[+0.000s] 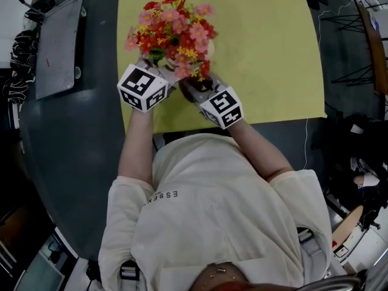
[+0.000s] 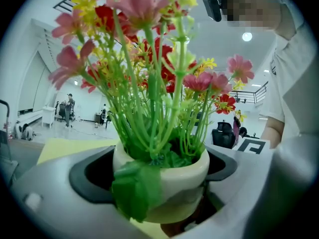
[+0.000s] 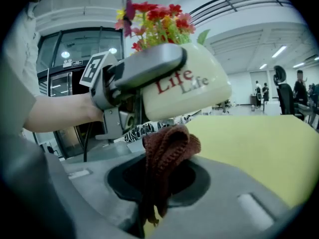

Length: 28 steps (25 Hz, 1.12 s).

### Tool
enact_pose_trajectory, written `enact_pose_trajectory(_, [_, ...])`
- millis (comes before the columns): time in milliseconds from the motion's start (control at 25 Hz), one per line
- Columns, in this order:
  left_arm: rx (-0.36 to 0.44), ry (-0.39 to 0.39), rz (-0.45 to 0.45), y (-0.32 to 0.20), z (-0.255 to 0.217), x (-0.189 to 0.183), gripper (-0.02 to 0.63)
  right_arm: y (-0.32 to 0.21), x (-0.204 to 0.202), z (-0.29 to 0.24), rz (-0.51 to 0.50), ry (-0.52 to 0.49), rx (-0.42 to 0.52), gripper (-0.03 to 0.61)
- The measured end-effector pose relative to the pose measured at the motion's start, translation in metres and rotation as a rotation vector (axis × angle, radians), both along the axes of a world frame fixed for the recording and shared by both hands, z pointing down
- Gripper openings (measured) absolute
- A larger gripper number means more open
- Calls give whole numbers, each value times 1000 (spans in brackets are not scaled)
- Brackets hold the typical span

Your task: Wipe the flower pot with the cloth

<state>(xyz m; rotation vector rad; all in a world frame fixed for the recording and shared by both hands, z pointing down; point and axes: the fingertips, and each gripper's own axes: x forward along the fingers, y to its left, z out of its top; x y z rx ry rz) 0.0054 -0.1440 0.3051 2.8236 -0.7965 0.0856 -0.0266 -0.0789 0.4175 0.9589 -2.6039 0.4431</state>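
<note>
Clamping the cream glazed ceramic flower pot (image 3: 184, 88) from both sides, the left gripper (image 2: 160, 176) has its grey jaws narrowed against the pot's round wall and carries it clear of the yellow table top (image 1: 273, 53), which lies below the pot. On the pot's side the word "Life" is printed twice, once in red and once, overlapping it to the right, in grey. Out of the pot rises a thick bunch of red, pink and yellow flowers on green stems (image 1: 173, 26), and one broad green leaf (image 2: 134, 188) droops over the pot's rim on the near side in the left gripper view.

Just beneath the pot, the right gripper (image 3: 159, 183) pinches a dark brown knitted cloth (image 3: 167, 148); its jaws are nearly together on the fabric, whose folded top bulges up towards the pot's underside. Whether cloth and pot touch cannot be told.

Nearer the person than the pot, each gripper's black-and-white marker cube shows in the head view, the left one (image 1: 142, 86) and the right one (image 1: 223, 107). The person's white shirt (image 1: 206, 211) bears the readable letters "ESSEN".
</note>
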Motion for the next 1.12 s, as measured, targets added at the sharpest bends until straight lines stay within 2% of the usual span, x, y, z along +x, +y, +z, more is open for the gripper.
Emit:
enact_pose_trajectory(120, [1,-2,47,7,-7,-3,552,-19,23,-9,96,0,18,58])
enact_pose_trajectory(240, [14,-8,97,16,-12,3,552,-38,52,-26,186,12,89,58])
enact_pose_trajectory(440, [29,6,128,16,-18,3,552,-61,67,-43,261,5,142,58])
enact_pose_trajectory(800, [13,131,167,14,-42,8,551,-58,39,-76,164,-49,274,58])
enact_pose_trajectory(960, [4,163,169,15,-43,11,551,-51,24,-77,115,-72,284,58])
enact_pose_trajectory(1120, [3,152,170,14,-41,10,551,-43,12,-69,88,-67,271,58])
